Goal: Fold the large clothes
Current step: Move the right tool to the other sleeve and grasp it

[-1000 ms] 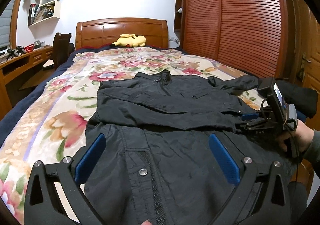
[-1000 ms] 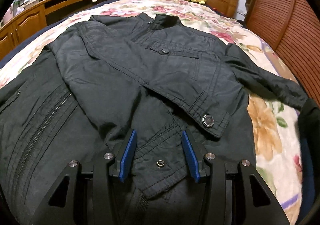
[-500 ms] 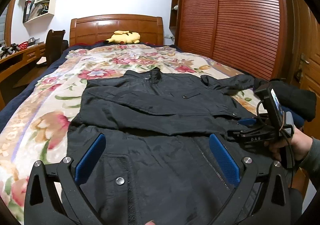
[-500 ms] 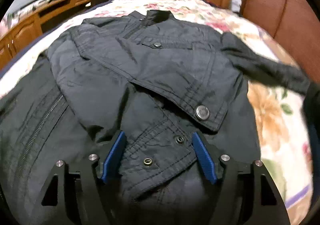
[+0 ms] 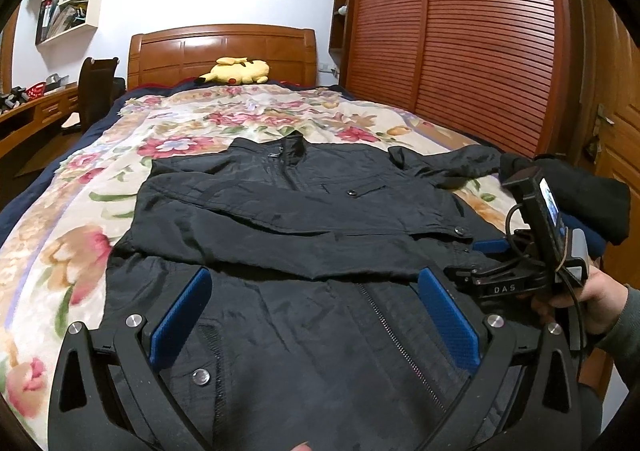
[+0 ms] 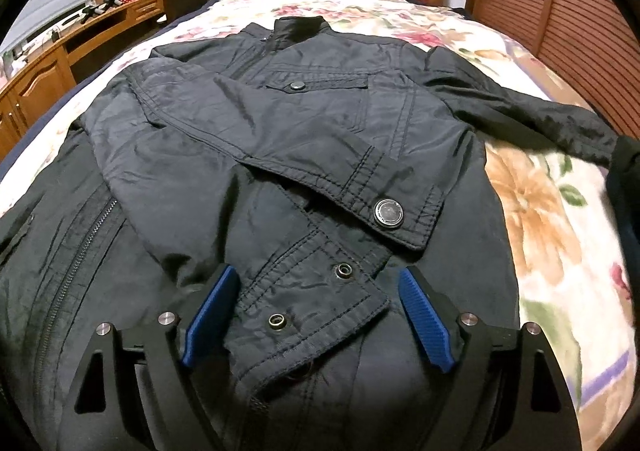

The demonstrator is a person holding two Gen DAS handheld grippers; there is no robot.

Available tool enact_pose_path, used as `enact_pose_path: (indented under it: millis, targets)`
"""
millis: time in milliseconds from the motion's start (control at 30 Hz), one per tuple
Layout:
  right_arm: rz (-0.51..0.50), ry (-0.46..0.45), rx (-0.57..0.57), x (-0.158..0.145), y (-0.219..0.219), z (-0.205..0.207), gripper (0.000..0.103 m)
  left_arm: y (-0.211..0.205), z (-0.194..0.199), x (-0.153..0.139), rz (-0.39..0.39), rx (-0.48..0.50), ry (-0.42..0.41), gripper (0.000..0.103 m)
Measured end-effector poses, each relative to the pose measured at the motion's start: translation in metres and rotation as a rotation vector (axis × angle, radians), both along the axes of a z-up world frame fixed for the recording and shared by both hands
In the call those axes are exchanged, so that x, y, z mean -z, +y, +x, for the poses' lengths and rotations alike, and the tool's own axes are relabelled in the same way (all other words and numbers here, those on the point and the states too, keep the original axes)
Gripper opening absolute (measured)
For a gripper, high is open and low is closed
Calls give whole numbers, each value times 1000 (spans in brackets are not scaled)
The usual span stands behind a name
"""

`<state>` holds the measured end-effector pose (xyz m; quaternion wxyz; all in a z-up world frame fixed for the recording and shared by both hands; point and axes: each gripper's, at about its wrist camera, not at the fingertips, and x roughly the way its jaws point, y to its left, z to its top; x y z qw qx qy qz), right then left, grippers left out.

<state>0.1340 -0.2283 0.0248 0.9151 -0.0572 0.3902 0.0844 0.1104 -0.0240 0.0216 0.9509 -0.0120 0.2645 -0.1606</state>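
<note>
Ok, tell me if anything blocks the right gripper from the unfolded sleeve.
Nothing visible does. The right gripper, jaws opening over the folded cuff, has only jacket front and floral bedspread between it and the unfolded sleeve.

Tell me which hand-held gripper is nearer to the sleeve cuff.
Right. The right hand-held gripper, opening, straddles the cuff; the left hand-held gripper hovers over the jacket's zipper.
</note>
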Motion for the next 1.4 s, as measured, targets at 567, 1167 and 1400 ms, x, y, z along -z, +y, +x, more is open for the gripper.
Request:
enact_pose_path:
  millis: [567, 1167, 1400]
  targets:
    - [-60, -116, 60, -56, -53, -9, 86, -32, 16, 0, 5, 65, 2, 103]
    - [15, -112, 317, -45, -122, 119, 86, -47, 32, 11, 26, 86, 47, 103]
    - [122, -105, 443, -34, -145, 143, 86, -46, 32, 11, 25, 86, 50, 103]
